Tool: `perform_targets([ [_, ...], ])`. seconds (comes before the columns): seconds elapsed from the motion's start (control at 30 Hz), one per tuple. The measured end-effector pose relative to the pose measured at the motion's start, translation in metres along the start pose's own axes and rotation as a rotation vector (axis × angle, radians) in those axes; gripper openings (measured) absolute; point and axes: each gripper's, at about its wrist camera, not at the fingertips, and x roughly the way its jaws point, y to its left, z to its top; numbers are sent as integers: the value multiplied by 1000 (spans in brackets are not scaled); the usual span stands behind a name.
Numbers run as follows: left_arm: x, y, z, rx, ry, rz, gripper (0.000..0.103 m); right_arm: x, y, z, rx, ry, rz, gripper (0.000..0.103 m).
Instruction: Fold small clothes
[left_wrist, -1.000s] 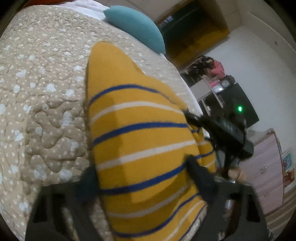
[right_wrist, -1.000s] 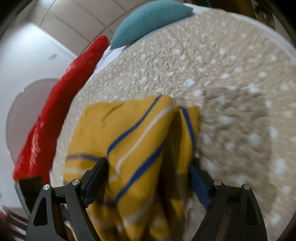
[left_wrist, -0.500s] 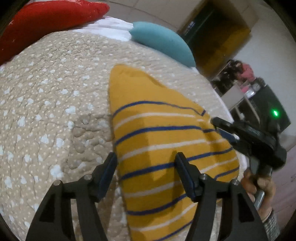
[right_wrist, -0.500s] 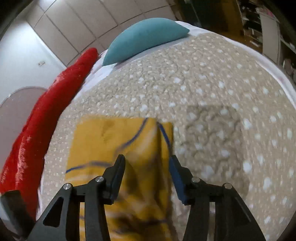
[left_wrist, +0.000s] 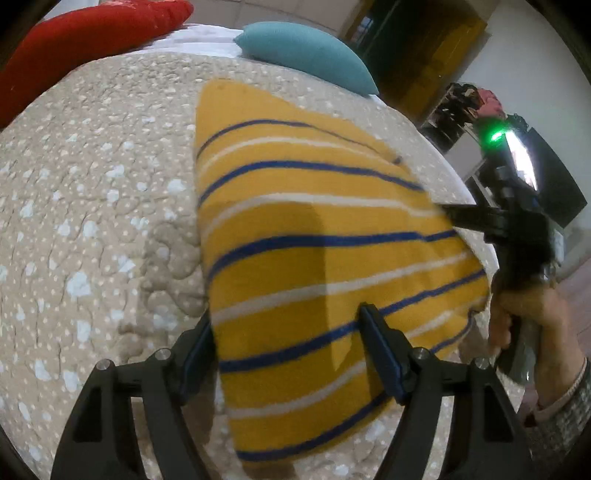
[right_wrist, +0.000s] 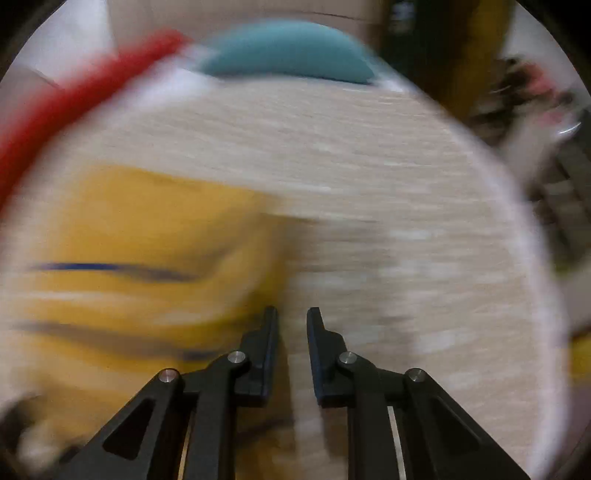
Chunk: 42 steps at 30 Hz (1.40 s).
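A folded yellow garment with blue and white stripes (left_wrist: 314, 251) lies flat on the beige quilted bed (left_wrist: 92, 221). My left gripper (left_wrist: 288, 347) is open, its fingers astride the garment's near left part, holding nothing. My right gripper (right_wrist: 291, 332) has its fingers close together with a small gap and nothing between them. It is over bare quilt just right of the garment (right_wrist: 140, 251), in a blurred view. The right gripper also shows in the left wrist view (left_wrist: 517, 236), held by a hand at the garment's right edge.
A teal pillow (left_wrist: 306, 51) and a red cushion (left_wrist: 85, 44) lie at the far end of the bed. The bed's right edge (left_wrist: 461, 184) drops to the floor. Furniture and clutter (left_wrist: 480, 107) stand beyond it on the right.
Both grippers have let the garment down flat on the bed and backed off. The right gripper has narrowed and swung right, off the garment. The left gripper stays open.
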Motion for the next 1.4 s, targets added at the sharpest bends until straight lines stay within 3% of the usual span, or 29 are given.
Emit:
perform_targets([
  [0.03,2,0,3,5,-2,-2,75,3,-12,1,40,10,-12,11],
  [0.17,12,6,17,-7,5,-21,78,-42,-45,-9,217,-97,341,11],
  [0.27,10,0,13,8,-5,-3,79,-68,-16,-14,163,-157,475,11],
  [0.37,-7,2,-14,21,-8,7,79,-59,8,-19,84,-117,578,12],
  [0.43,-12,5,-15,15,6,-8,79,-25,15,-19,62,-19,528,11],
  [0.5,-25,5,-14,9,1,-30,79,-11,-5,-19,170,0,574,11],
  [0.53,-34,6,-13,12,-16,-34,79,-17,-16,-19,218,-7,536,14],
  [0.6,-52,10,-7,11,-68,-29,79,-44,-21,-19,211,-94,352,21],
  [0.63,-61,14,-3,2,-96,-20,79,-61,-19,-18,176,-154,333,21],
  [0.7,-72,21,2,-16,-130,0,80,-80,-9,-10,125,-190,393,21],
  [0.83,-82,40,5,-57,-168,57,81,-74,25,4,154,-121,714,22],
  [0.93,-83,53,5,-98,-159,56,81,-37,54,11,207,32,1024,26],
  [0.97,-83,56,5,-104,-158,57,81,-25,58,10,212,65,1049,27],
  [1.0,-85,59,5,-109,-159,59,81,-8,58,11,220,76,1018,22],
  [1.03,-86,59,6,-113,-162,60,81,-3,57,11,230,60,990,8],
  [1.07,-88,60,6,-117,-167,56,81,6,44,13,259,33,953,0],
  [1.1,-90,60,5,-117,-173,52,81,14,23,12,326,5,902,0],
  [1.17,-91,60,8,-115,-180,48,81,30,-28,7,502,-38,799,0],
  [1.23,-92,59,8,-113,-186,53,81,34,-65,-4,595,-40,623,1],
  [1.27,-92,58,8,-113,-189,55,81,33,-80,-9,630,-41,592,8],
  [1.33,-93,58,9,-112,-196,61,81,24,-105,-21,685,-56,621,25],
  [1.4,-93,57,10,-113,-199,69,81,-1,-108,-28,660,-106,672,26],
])
